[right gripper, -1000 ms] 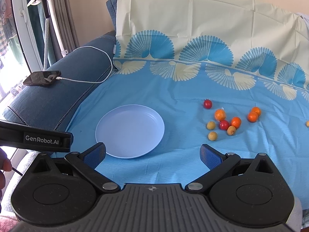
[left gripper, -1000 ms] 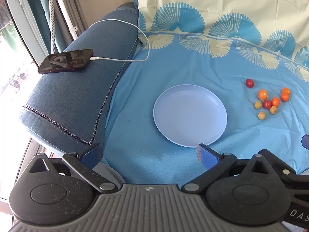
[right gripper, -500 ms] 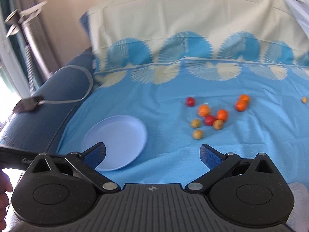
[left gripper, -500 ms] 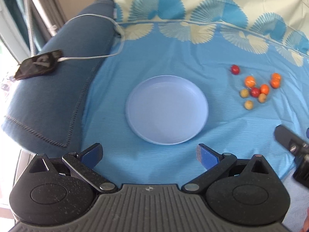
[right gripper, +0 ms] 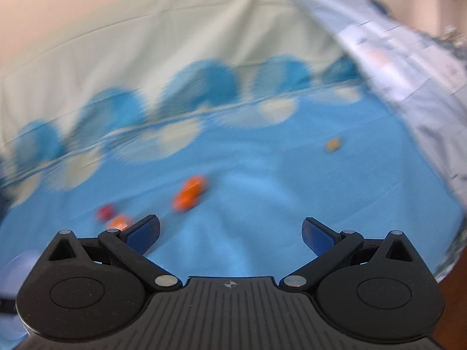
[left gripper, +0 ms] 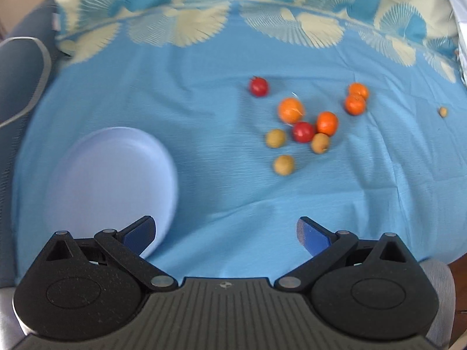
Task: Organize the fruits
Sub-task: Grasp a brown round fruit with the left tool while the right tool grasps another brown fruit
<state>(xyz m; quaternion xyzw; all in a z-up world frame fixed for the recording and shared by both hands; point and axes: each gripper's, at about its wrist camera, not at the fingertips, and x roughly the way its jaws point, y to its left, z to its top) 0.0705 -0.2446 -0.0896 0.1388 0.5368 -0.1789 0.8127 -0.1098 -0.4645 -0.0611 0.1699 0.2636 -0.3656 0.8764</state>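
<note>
In the left wrist view a pale blue plate (left gripper: pixel 96 175) lies empty on the blue cloth at the left. To its right sits a cluster of small fruits: a red one (left gripper: pixel 258 86) at the back, orange ones (left gripper: pixel 290 110), another red one (left gripper: pixel 303 131) and yellowish ones (left gripper: pixel 283 164). One lone yellowish fruit (left gripper: pixel 442 112) lies far right. My left gripper (left gripper: pixel 226 233) is open and holds nothing, well short of the cluster. The right wrist view is blurred: orange fruits (right gripper: pixel 189 194) and the lone yellowish fruit (right gripper: pixel 332 144) show ahead of my open, empty right gripper (right gripper: pixel 230 233).
The blue cloth with a fan-patterned cream border (left gripper: pixel 204 23) covers a sofa seat and backrest. A denim-blue armrest with a white cable (left gripper: pixel 26 67) is at the far left. A pale patterned fabric (right gripper: pixel 408 67) rises at the right in the right wrist view.
Both grippers have swung to the right. The plate slid left in both views and the fruits came nearer the centre. The phone and the other gripper have left the views.
</note>
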